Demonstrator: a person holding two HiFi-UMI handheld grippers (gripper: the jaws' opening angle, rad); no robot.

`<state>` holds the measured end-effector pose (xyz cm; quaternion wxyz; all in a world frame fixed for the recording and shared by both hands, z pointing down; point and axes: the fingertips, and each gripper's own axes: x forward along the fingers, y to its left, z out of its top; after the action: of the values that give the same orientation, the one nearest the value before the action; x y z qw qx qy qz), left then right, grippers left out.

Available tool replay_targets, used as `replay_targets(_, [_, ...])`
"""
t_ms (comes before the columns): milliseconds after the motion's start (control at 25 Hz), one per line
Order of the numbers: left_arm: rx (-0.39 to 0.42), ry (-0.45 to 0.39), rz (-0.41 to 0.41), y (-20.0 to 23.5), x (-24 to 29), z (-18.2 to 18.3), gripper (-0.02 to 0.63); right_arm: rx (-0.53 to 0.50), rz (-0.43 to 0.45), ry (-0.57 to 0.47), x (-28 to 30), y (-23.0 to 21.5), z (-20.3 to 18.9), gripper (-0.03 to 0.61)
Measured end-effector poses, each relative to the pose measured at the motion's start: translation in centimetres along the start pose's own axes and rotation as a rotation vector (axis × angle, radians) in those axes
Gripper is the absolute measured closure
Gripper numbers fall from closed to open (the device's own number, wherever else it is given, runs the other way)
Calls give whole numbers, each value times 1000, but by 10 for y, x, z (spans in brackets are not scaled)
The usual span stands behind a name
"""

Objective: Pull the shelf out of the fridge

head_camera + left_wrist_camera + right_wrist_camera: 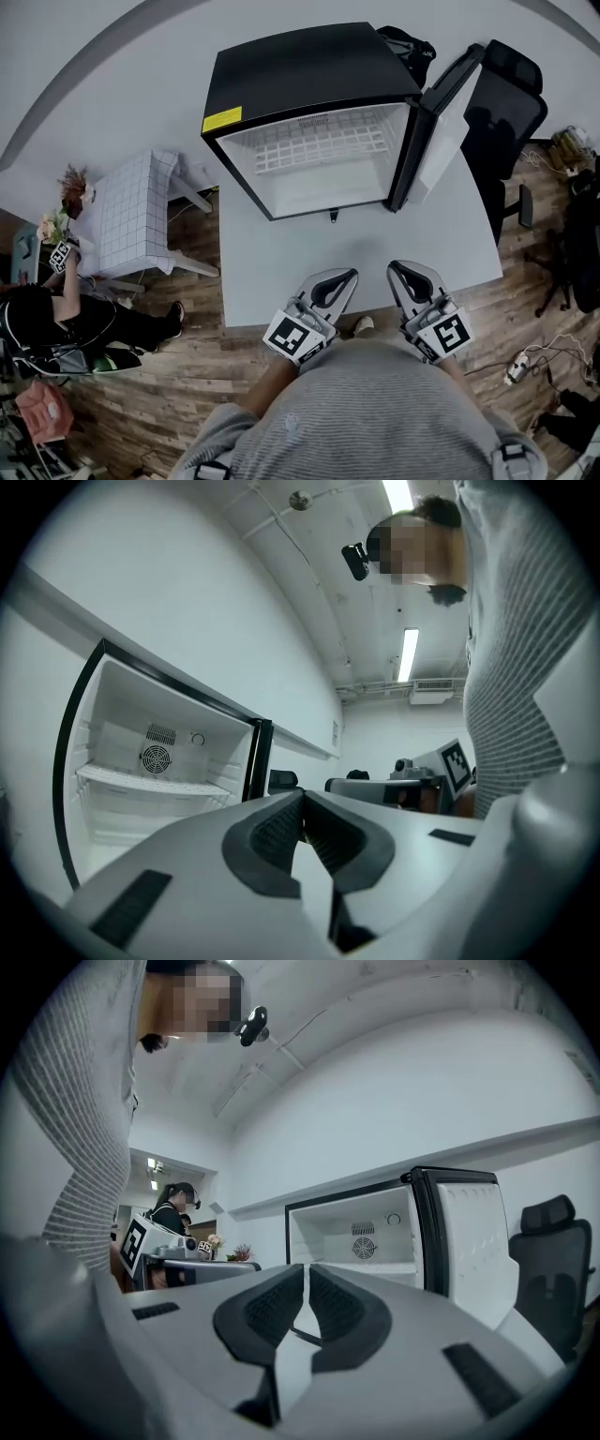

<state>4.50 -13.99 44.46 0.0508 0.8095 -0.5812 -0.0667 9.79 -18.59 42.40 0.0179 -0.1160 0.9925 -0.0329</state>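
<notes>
Counts: one fridge [309, 70], one shelf [319, 145] in it, one door [441, 122], two grippers, one counter [272, 272].

Fridge: black case with a white lining. It stands at the far edge of the counter and overhangs that edge. The door is swung wide open on the right side.

Shelf: a white wire grid spanning the full width of the compartment. It lies level and is fully seated inside, in the upper half, with its front edge behind the fridge's opening. From the left gripper view the shelf [150, 782] reads as a thin pale ledge just below the round fan grille [156, 757] on the back wall. The right gripper view shows the shelf [361, 1267] the same way, edge-on.

Left gripper [349, 275]: at the near edge of the counter and well apart from the fridge. Its own view shows the left gripper [302, 803] with pads pressed together and nothing between them.

Right gripper [397, 267]: beside the left one at the near edge, pointing toward the open compartment. In its own view the right gripper [307, 1279] has its jaws closed together and is empty.

Off the counter: one black office chair [506, 103] behind the open door, and one small table with a grid-pattern cloth [131, 216] to the left.
</notes>
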Motion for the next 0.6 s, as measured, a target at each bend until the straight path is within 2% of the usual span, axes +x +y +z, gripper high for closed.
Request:
replay_targets(240, [3, -6, 33, 9, 6, 9, 603, 11, 38, -8, 14, -7, 5, 565])
replay_targets(320, [12, -24, 34, 13, 8, 13, 603, 8, 49, -13, 22, -6, 7, 565])
replay_targets(600, [22, -14, 40, 31, 10, 11, 603, -16, 61, -28, 39, -12, 14, 565])
